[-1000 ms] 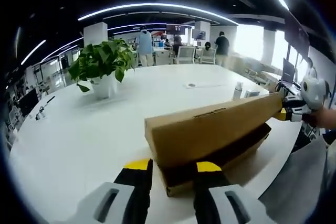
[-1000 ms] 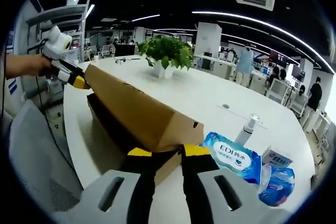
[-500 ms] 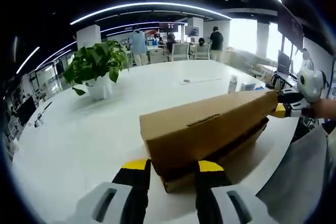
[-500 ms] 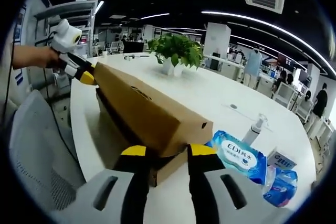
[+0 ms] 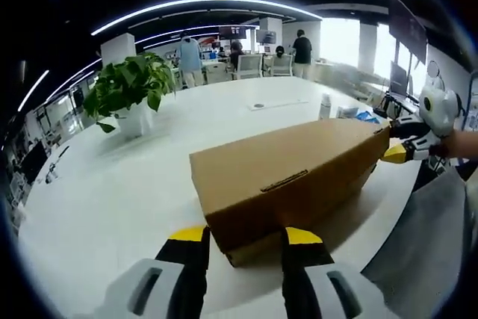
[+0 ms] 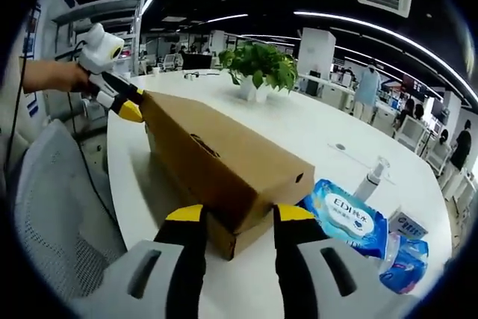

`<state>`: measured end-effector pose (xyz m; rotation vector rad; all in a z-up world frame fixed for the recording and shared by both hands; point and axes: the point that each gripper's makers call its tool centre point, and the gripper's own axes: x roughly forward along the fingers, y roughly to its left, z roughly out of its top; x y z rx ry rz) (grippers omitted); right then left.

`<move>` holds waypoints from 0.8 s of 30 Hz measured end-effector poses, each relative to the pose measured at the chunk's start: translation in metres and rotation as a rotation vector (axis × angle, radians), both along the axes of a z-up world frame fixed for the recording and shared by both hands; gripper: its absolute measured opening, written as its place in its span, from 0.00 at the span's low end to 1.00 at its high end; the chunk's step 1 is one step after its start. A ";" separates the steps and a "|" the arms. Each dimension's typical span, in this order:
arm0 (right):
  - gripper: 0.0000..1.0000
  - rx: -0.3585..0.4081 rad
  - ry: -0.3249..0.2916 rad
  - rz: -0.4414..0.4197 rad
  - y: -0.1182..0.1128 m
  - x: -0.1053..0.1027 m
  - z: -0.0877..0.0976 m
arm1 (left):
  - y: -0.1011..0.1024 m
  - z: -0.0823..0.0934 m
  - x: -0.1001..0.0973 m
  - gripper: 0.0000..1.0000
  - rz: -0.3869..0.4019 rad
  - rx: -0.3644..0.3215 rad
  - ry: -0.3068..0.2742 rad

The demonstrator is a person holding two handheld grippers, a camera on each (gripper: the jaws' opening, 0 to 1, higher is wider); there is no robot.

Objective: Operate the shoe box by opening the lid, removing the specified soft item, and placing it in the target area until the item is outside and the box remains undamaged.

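A long brown cardboard shoe box (image 5: 284, 162) (image 6: 224, 158) lies on the white table (image 5: 112, 199), lid down over its base with only a thin dark seam showing. My left gripper (image 5: 245, 238) sits at one end of the box, its yellow-tipped jaws apart and the box's corner just beyond them. At the opposite end is my right gripper (image 6: 239, 216), its jaws also apart either side of that corner. Each gripper appears in the other's view at the far end, the left gripper (image 6: 127, 106) and the right gripper (image 5: 396, 153), both with a tip against the lid's end.
A potted green plant (image 5: 127, 87) (image 6: 258, 69) stands further back on the table. A blue wet-wipes pack (image 6: 347, 218), a pump bottle (image 6: 371, 177) and small packets lie beside the box's right end. A grey mesh chair (image 6: 60, 207) stands at the table's edge. People stand far off.
The lid was raised, showing the dark inside of the box; it has come down and now lies almost flush on the base. Both grippers have stayed at the box's ends.
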<state>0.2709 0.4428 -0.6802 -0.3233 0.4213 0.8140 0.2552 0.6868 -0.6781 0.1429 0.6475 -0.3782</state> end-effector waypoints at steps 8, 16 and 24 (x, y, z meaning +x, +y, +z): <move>0.35 0.000 0.025 0.004 0.001 -0.002 -0.006 | -0.001 -0.006 -0.001 0.40 -0.012 -0.009 0.022; 0.36 0.002 0.057 0.009 0.002 -0.005 -0.015 | -0.002 -0.016 -0.001 0.41 -0.021 -0.008 0.049; 0.35 0.005 0.079 0.001 0.002 -0.004 -0.021 | -0.002 -0.023 -0.001 0.41 -0.014 -0.011 0.063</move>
